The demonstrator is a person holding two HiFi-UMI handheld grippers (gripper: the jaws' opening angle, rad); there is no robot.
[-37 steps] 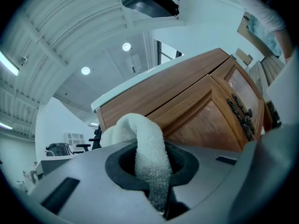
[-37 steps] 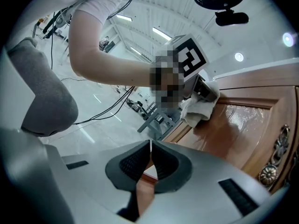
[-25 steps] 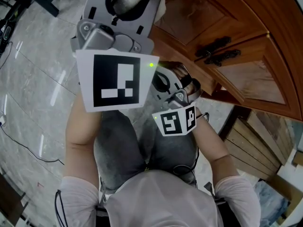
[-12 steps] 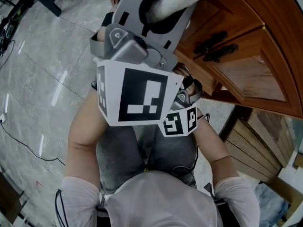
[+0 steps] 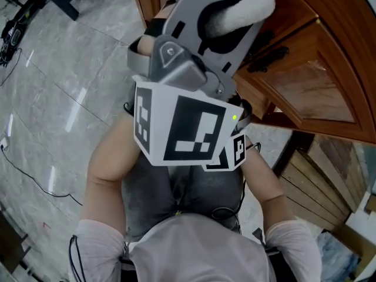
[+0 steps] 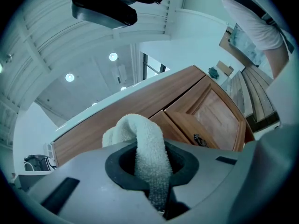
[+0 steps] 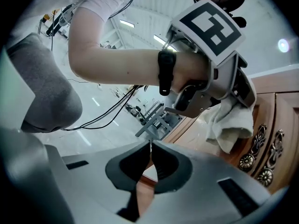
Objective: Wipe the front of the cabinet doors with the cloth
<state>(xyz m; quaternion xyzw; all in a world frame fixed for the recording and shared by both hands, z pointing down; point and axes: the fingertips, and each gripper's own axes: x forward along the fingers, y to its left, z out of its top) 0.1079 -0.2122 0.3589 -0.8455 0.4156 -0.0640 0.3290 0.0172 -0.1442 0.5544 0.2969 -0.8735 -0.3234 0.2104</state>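
**A:** Where is the cloth?

**B:** The white terry cloth (image 6: 135, 129) is clamped in the left tool (image 6: 149, 150). The jaws grip a fold of it, and a thick bunch stands out past their tips.

**A:** And the cabinet doors?

**B:** The wooden cabinet doors (image 5: 317, 93) lie ahead of that tool and a little to its right. In the left gripper view their framed panels slant away on the right, beyond the cloth. In the right gripper view the cloth hangs in front of the wood, just left of the dark ornate handles (image 7: 254, 146). Whether it actually presses on the door cannot be told.

**A:** Which tool is nearer the doors?

**B:** The left one, clearly. In the head view it is raised high, over the door's edge. The right tool (image 7: 151, 146) sits lower, near the person's legs (image 5: 147, 181), with its jaws pinched together on nothing.

**A:** So what does the coming wipe turn on?

**B:** Probably on laying the cloth's bulging end flat against the door front, which lies forward and rightward of the left tool, and then sweeping along the panel. The handles stand where the two doors meet, so the cloth would likely have to pass around them.
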